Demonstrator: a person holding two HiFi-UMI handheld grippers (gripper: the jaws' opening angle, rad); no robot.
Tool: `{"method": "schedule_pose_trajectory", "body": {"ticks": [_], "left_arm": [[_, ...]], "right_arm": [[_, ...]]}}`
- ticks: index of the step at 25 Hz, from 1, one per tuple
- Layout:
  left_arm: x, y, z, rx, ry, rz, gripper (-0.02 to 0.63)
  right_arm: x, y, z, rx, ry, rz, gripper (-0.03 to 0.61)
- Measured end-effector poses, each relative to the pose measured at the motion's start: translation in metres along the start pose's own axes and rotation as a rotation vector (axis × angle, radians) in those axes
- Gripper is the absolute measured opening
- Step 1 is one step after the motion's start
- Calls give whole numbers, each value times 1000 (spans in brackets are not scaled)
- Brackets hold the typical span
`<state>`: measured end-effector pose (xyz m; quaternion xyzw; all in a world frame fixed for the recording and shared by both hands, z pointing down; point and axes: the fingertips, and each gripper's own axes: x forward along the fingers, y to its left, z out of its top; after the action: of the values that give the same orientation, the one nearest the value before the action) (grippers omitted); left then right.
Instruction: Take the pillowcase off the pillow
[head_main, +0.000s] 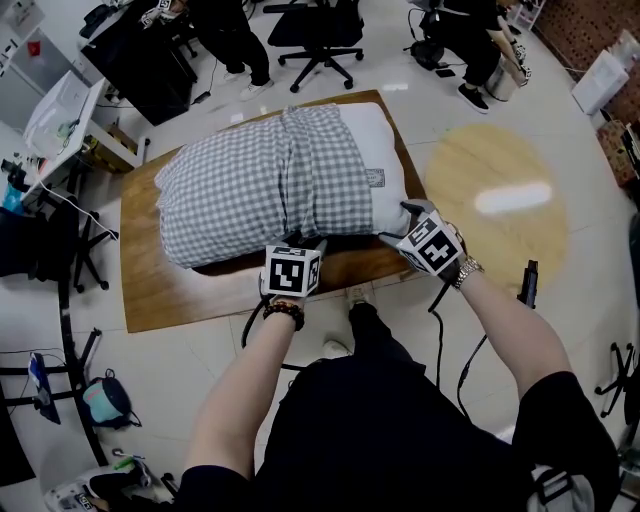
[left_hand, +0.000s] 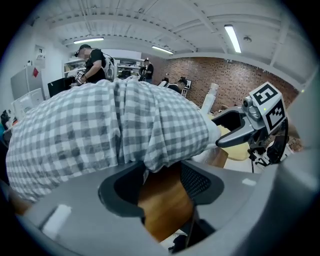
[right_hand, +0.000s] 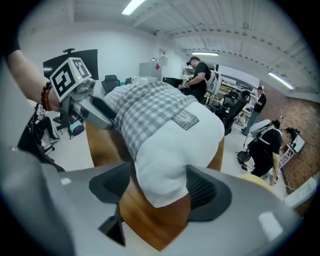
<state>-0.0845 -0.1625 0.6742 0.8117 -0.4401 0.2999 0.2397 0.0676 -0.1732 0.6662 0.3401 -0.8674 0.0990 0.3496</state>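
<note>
A pillow lies across the wooden table, most of it covered by a grey-checked pillowcase. Its bare white end, with a small label, sticks out at the right. At the table's near edge, my left gripper is open; the bunched pillowcase hem hangs between its jaws without being pinched. My right gripper is open at the near right corner. In the right gripper view the white pillow corner sits between the wide jaws. Each gripper shows in the other's view: the right, the left.
A round pale wooden top stands right of the table. Office chairs and seated and standing people are beyond the far edge. A desk with cables is at the left. A black tool lies on the tiled floor.
</note>
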Motion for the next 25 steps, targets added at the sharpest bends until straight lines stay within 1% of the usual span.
{"method": "schedule_pose_trajectory", "body": {"ticks": [1,2,4,7,8,9,10,12,14,18,25], "left_arm": [[3,2,-1,3,4,6,233],[6,3,-1,7,8,13,227],[10,7,-1,18,12,27,202],[17,12,-2,33,7,49,156],[17,13,-2,36,1,57,126],[16,15,-1,37,-7,63,75],[15,16,0,38,-16,68,43],[10,17,1,42,-32,69,18],[5,17,1,44,-46,71,14],[-8,25,1,26,-74,84,11],[-31,50,1,-54,-77,120,9]], "right_arm": [[2,-1,-1,-3,8,-5,345],[3,-2,-1,-5,15,-13,323],[5,-5,-1,-11,21,-33,257],[5,-6,-2,-11,28,-52,192],[5,-7,-1,-12,27,-61,165],[4,-8,0,-14,23,-71,132],[3,-9,2,-15,18,-79,111],[0,-10,5,-16,9,-93,78],[-4,-13,6,-15,2,-104,59],[-12,-20,6,2,-6,-117,41],[-26,-37,10,28,-14,-161,29]]}}
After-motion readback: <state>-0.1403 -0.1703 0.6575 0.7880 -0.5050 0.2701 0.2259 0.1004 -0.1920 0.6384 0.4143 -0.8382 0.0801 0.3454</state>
